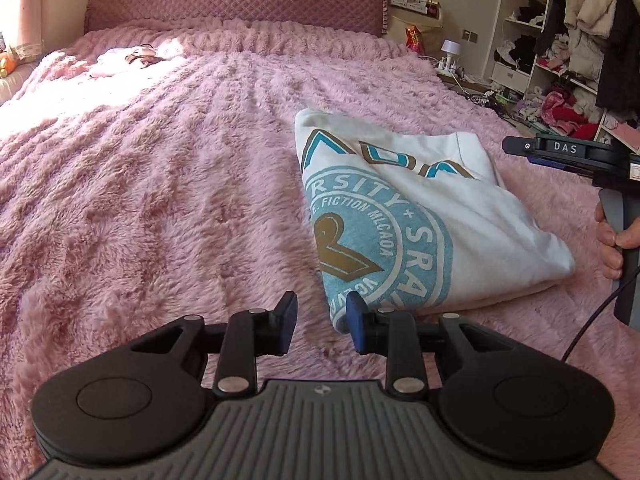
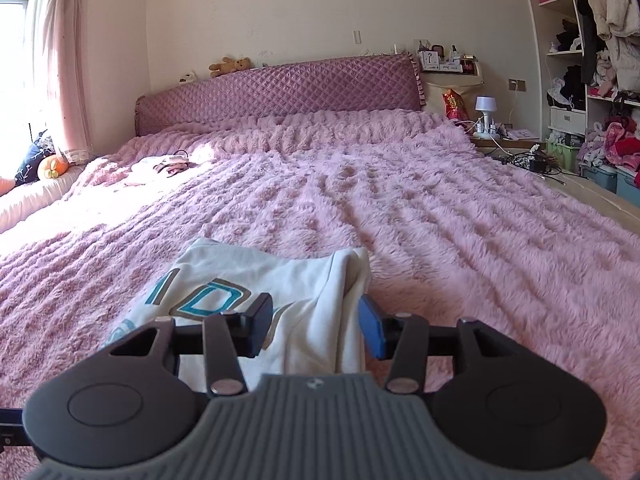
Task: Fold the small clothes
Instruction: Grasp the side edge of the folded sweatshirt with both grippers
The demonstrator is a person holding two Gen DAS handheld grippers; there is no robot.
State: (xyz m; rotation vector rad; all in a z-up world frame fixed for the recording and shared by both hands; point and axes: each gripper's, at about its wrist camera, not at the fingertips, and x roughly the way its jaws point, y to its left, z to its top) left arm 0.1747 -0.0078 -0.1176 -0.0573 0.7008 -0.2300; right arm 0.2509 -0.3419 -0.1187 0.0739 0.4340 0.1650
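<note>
A: We are logging the scene from the biggest thing down. The bed [image 1: 160,168] with its pink fluffy blanket is filling both views, and the white shirt [image 1: 420,216] with the blue round print is lying on it, already folded into a compact packet on our right side.

B: We are noting a second small garment [image 1: 124,58] lying far off near the headboard [image 1: 236,4], in the sun patch.

A: We are reading the left gripper [image 1: 322,326] as released, its jaws apart and holding nothing, hovering just beside the shirt's near corner. The right gripper [image 2: 316,330] is likewise spread wide over the shirt's right edge, gripping no cloth.

B: We are judging this fold as finished or nearly so. The next move probably calls for tidying the packet or reaching for the far garment.
</note>
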